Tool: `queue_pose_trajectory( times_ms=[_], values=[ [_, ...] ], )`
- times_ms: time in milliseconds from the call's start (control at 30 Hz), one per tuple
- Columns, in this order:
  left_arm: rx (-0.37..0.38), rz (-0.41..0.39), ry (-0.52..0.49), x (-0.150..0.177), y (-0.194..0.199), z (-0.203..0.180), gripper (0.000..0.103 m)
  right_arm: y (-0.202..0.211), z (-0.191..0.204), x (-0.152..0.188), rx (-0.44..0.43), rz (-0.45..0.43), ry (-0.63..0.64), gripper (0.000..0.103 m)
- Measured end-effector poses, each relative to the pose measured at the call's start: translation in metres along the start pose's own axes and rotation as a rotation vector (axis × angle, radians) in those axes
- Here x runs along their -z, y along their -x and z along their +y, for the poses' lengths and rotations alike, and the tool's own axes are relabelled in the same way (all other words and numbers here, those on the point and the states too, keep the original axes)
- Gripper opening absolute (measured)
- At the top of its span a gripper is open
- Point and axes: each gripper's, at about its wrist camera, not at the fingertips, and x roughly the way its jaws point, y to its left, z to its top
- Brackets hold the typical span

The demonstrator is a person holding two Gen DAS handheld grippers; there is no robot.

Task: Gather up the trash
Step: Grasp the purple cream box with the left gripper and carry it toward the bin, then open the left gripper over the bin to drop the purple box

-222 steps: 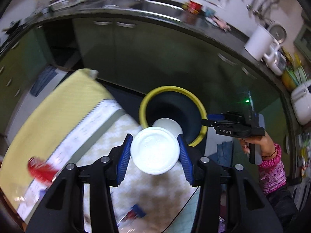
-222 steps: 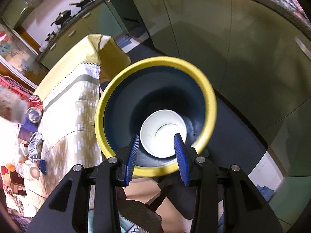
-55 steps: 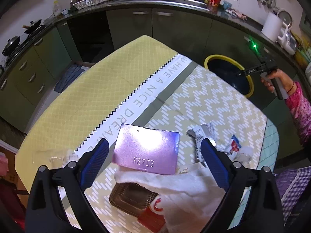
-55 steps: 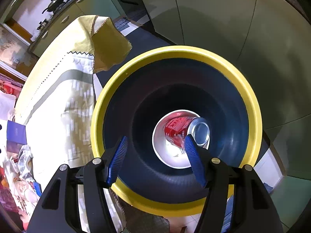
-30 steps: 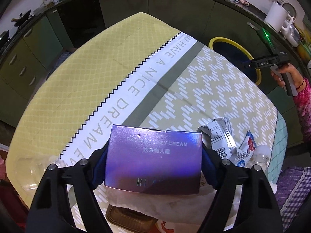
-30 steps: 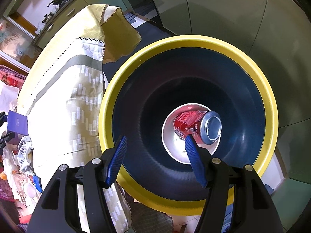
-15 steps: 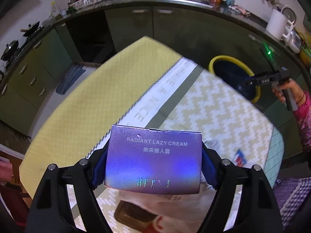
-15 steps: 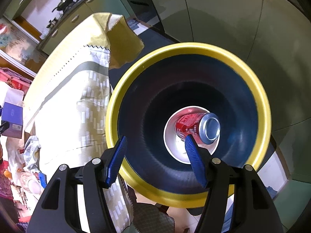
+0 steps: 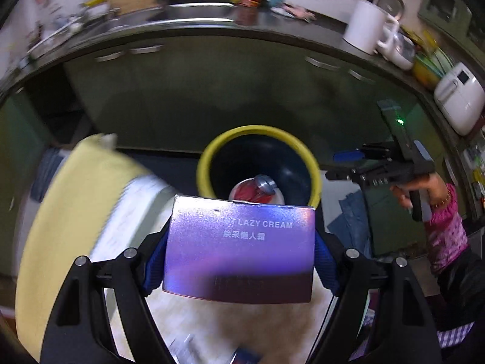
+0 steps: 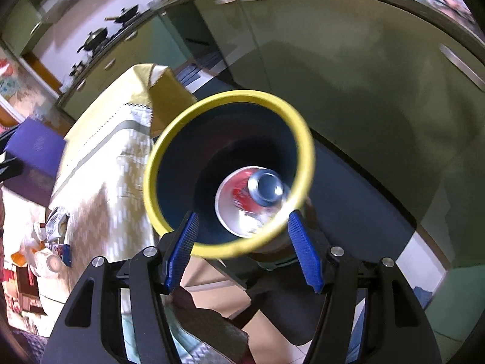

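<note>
Left gripper (image 9: 239, 254) clamped on a purple box (image 9: 239, 248), blue pads pressed against both short sides, box face up toward the camera with "LAZY CREAM" legible along its upper edge and a row of smaller characters beneath; box held in the air above the near edge of the table, with the yellow-rimmed bin (image 9: 257, 133) just beyond its top edge. Inside the bin, dark walls, and at the bottom a white bowl (image 10: 230, 209) with a red can (image 10: 260, 189) lying in it, silver end turned upward. Right gripper (image 10: 242, 248) empty, blue pads apart with nothing between them, poised over the near rim of the bin; seen from the left wrist as a black tool (image 9: 379, 170) held off to the right of the bin by a hand (image 9: 415, 188) with a pink patterned sleeve. Table under a tablecloth (image 10: 103, 163), yellow at the far end, pale zigzag pattern nearer, one corner drooping close beside the bin rim. More litter on the cloth at the left edge of the right wrist view: a crumpled printed wrapper (image 10: 56, 223) and a small blue-and-red packet (image 10: 65, 253), well apart from the bin. Green cabinets (image 9: 212, 91) under a dark counter behind, with a white kettle (image 9: 366, 32) and a white rice cooker (image 9: 459, 97) on top; much of both views smeared by motion blur
</note>
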Motion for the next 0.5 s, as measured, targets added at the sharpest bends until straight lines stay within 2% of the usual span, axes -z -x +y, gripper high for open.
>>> queue_pose_trajectory(
  times_ms=[100,167,300,400,500],
  values=[
    [0.031,0.037,-0.022,-0.027,-0.041,-0.018,0.075,0.011,-0.018,0.013,0.008,-0.012,-0.026,0.062],
    [0.026,0.052,-0.027,-0.039,-0.068,-0.024,0.075,0.014,-0.029,0.020,0.011,-0.015,-0.042,0.063],
    [0.021,0.079,0.015,-0.054,-0.104,-0.023,0.076,0.015,-0.051,0.032,0.007,-0.017,-0.087,0.067],
    [0.018,0.067,0.037,-0.060,-0.106,-0.016,0.077,0.010,-0.062,0.037,0.003,-0.006,-0.113,0.067],
    [0.027,0.026,0.068,-0.058,-0.082,-0.012,0.081,0.007,-0.063,0.039,-0.001,-0.001,-0.118,0.067]
  ],
)
